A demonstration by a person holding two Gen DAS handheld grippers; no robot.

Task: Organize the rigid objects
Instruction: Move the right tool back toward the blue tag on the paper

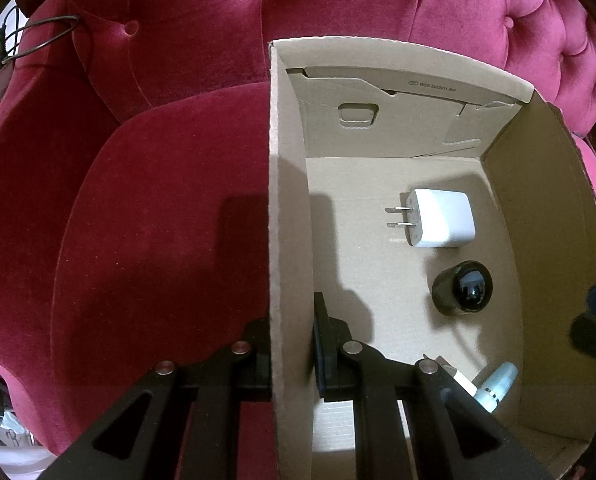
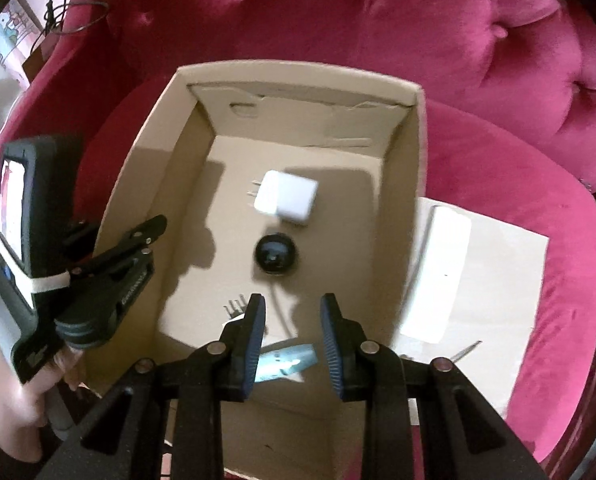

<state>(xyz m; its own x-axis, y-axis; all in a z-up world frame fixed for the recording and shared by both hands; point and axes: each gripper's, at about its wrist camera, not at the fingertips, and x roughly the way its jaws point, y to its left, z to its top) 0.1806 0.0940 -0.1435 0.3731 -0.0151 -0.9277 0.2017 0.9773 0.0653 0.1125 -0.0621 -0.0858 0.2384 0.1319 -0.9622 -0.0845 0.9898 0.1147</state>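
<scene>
Left gripper (image 1: 293, 360) points steeply down, clamped on the cardboard box (image 1: 287, 208) wall; right gripper (image 2: 292, 344) hangs above, jaws parted, empty, half-hiding a pale tube (image 2: 285, 362).

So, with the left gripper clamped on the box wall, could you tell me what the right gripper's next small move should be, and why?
Probably swing the right gripper, open and empty over the cardboard box, toward the long white block on the cardboard sheet beside it. The white charger, black round camera and pale blue tube already lie inside, while the left gripper steadies the wall.
</scene>
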